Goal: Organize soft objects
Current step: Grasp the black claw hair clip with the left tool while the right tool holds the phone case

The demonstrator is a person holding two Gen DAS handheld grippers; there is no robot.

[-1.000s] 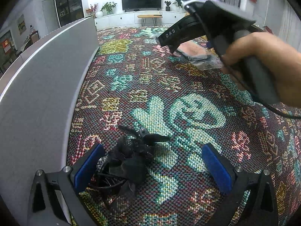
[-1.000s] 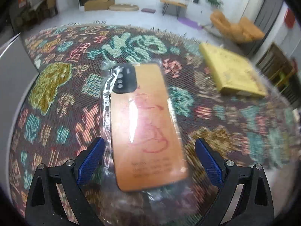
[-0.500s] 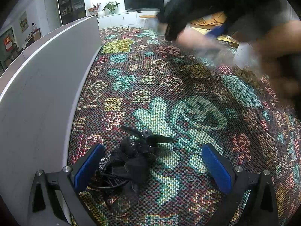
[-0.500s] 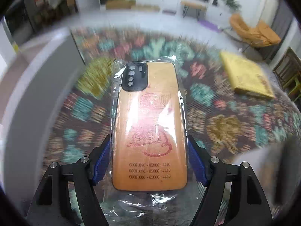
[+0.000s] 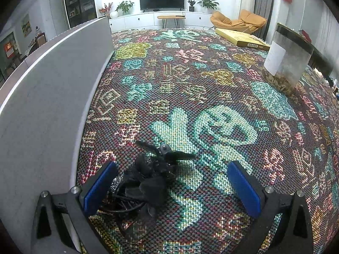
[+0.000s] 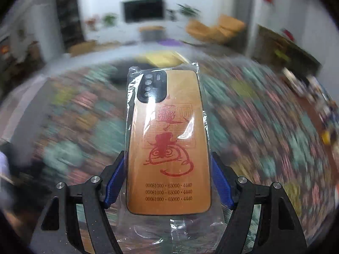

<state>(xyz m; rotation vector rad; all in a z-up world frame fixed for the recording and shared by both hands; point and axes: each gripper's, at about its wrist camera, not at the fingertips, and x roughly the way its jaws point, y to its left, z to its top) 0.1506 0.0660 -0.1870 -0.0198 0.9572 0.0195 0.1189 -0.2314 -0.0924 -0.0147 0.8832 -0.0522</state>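
The right claw point(image 6: 169, 182) grips a bagged orange phone case point(image 6: 167, 139) by its two long edges. One blue pad point(image 6: 113, 182) bears on the left edge and its mate on the right. The reading shows the jaws easing slightly outward, yet the pads press the case, and it stands clear of the patterned cloth point(image 5: 190, 89) covering the bench.

The left claw point(image 5: 169, 188) stands wide, holding nothing, low over a black tangled bundle point(image 5: 146, 182) that lies on the cloth near the left pad, close to the grey panel point(image 5: 53, 95).

Recommended handling: the grip is low on the case, so most of its length overhangs forward. Keep the pressure steady, since the slick bag could let the case slide. Carry it level and slow down before setting it down flat.

Not determinable: the right wrist view is smeared by motion, so no destination can be made out there. The lower bag and the case's bottom edge are partly hidden by the claw frame. Neither wrist view shows the other claw. The bundle's make-up is unclear; it appears to be cords and fabric. A clear jar point(image 5: 288, 59) and a yellow box point(image 5: 241, 38) stand well apart.
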